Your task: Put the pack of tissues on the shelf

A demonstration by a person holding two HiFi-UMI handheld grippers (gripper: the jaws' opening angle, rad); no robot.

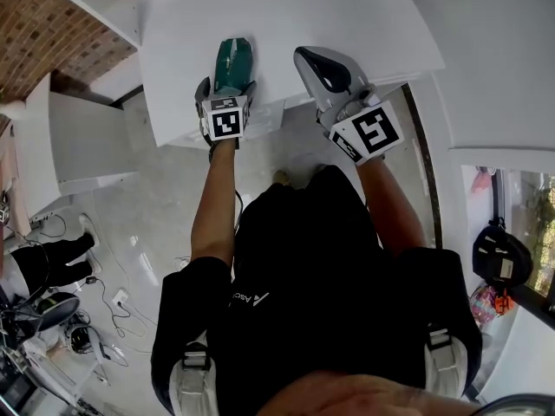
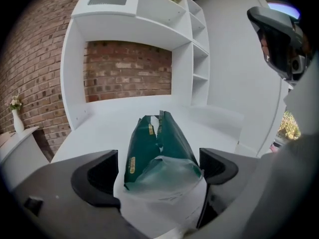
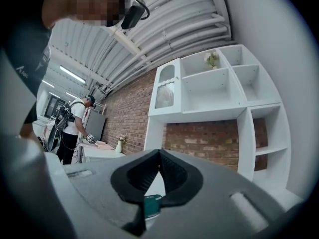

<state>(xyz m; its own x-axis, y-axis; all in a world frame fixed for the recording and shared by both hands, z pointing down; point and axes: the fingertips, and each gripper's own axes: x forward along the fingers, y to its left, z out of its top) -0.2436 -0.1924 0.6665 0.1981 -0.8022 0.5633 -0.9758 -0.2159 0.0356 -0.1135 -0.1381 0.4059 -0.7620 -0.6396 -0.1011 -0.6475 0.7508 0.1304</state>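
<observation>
A dark green pack of tissues (image 1: pixel 233 63) with a clear plastic end lies on the white shelf surface (image 1: pixel 347 16), near its front edge. My left gripper (image 1: pixel 231 83) straddles the pack's near end. In the left gripper view the pack (image 2: pixel 157 143) sits between the wide-spread fingers (image 2: pixel 94 176), and the pads stand off its sides: open. My right gripper (image 1: pixel 314 59) hovers just to the right over the shelf's edge, its jaws shut with nothing in them. In the right gripper view its tips (image 3: pixel 159 154) meet, and a corner of the green pack (image 3: pixel 152 205) shows below.
The shelf unit's cubbies (image 2: pixel 199 59) rise at the back right against a brick wall (image 2: pixel 127 71). A small vase (image 2: pixel 17 118) stands on a side counter at the left. Cables (image 1: pixel 113 302) lie on the floor. A person (image 3: pixel 75 128) works far off.
</observation>
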